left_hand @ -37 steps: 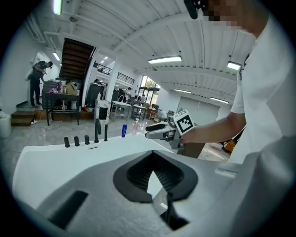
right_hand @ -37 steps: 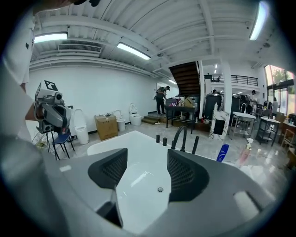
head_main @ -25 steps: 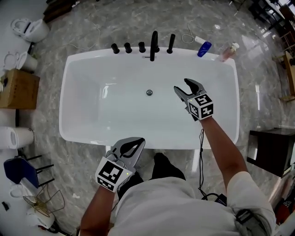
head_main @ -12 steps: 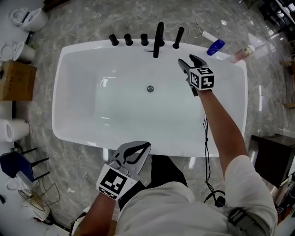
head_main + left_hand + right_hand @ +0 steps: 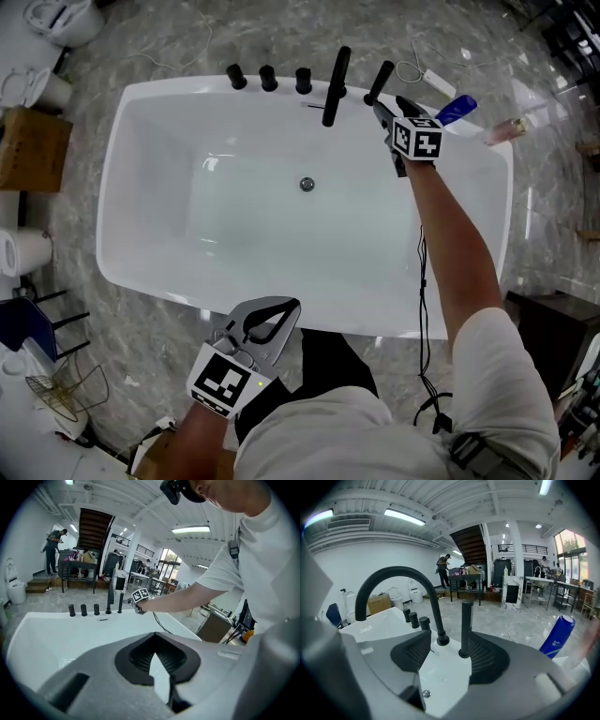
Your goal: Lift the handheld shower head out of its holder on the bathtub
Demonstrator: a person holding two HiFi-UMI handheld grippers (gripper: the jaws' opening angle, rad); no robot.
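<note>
The black handheld shower head (image 5: 379,82) stands upright in its holder on the far rim of the white bathtub (image 5: 450,281), just right of the tall black spout (image 5: 335,86). My right gripper (image 5: 391,105) is open and hovers close in front of the shower head, a little to its right. In the right gripper view the shower head (image 5: 465,626) rises in the gap beside the right pad, with the right gripper (image 5: 450,635) not touching it. My left gripper (image 5: 284,307) is shut on nothing at the tub's near rim; the left gripper (image 5: 154,635) faces the tub.
Three black knobs (image 5: 268,77) line the rim left of the spout. A blue bottle (image 5: 457,110) and a clear bottle (image 5: 511,127) lie on the floor behind the tub's right corner. A cardboard box (image 5: 33,148) is at the left and a dark cabinet (image 5: 553,328) at the right.
My right gripper has travelled from over the tub's middle to the far rim, next to the shower head. The left gripper has sunk a little toward me.
</note>
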